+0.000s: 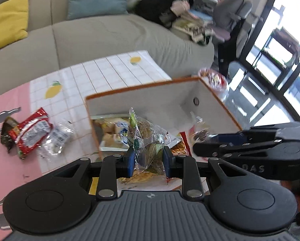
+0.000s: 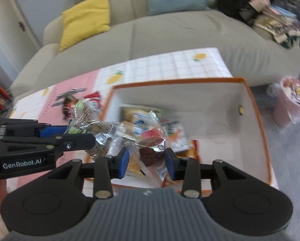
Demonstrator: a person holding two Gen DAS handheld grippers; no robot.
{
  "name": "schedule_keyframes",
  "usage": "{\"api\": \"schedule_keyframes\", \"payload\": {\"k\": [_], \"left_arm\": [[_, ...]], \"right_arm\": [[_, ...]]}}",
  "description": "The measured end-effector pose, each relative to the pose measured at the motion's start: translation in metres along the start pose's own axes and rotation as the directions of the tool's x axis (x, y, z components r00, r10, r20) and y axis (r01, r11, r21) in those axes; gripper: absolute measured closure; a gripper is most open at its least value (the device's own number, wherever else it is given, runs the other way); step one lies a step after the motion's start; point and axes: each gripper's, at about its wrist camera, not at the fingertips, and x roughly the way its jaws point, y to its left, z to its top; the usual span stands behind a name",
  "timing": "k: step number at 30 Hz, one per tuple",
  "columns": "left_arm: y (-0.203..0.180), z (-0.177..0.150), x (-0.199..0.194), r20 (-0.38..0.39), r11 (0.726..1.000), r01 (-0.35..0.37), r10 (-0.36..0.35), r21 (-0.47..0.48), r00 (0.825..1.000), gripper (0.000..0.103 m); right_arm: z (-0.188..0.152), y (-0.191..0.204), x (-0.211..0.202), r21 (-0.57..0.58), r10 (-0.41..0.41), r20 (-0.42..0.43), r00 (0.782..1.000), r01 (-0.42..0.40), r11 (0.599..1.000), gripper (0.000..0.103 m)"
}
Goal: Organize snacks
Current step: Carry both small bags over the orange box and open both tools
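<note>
The box [image 2: 256, 132] at the table's [image 1: 117, 70] right edge holds snack packets. The left gripper [image 1: 149, 157] pinches a clear biscuit pack [image 1: 148, 138] over it; the right gripper [image 2: 148, 160] clamps a brown cake packet [image 2: 152, 150].

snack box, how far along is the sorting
Done: several packets already lie in the orange-rimmed storage box. In hand: the left hand-held gripper is shut on a clear green-printed snack packet, the right hand-held gripper on a clear-wrapped dark brown cake, both over the box. Left: a red packet and a clear packet remain on the tablecloth.
</note>
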Motion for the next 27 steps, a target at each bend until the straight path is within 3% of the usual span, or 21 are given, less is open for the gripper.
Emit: {"api": "schedule_keyframes", "payload": {"k": [4, 11, 19, 27], "left_arm": [[-0.006, 0.003, 0.026, -0.05, 1.0, 0.003, -0.003, 0.006, 0.999, 0.072], [-0.015, 0.003, 0.064, -0.144, 0.997, -0.048, 0.057, 0.066, 0.988, 0.072], [-0.022, 0.006, 0.08, -0.205, 0.993, -0.052, 0.073, 0.105, 0.976, 0.072], [-0.02, 0.011, 0.09, -0.232, 0.992, -0.071, 0.095, 0.108, 0.968, 0.066]], "right_arm": [[0.0, -0.024, 0.011, 0.025, -0.044, -0.032, 0.999, 0.045, 0.999, 0.066], [-0.002, -0.049, 0.039, 0.034, -0.112, -0.097, 0.989, 0.116, 0.993, 0.065], [-0.004, -0.07, 0.072, 0.15, -0.101, -0.216, 0.971, 0.135, 0.979, 0.064], [-0.001, -0.068, 0.082, 0.139, -0.132, -0.264, 0.955, 0.173, 0.975, 0.064]]}}
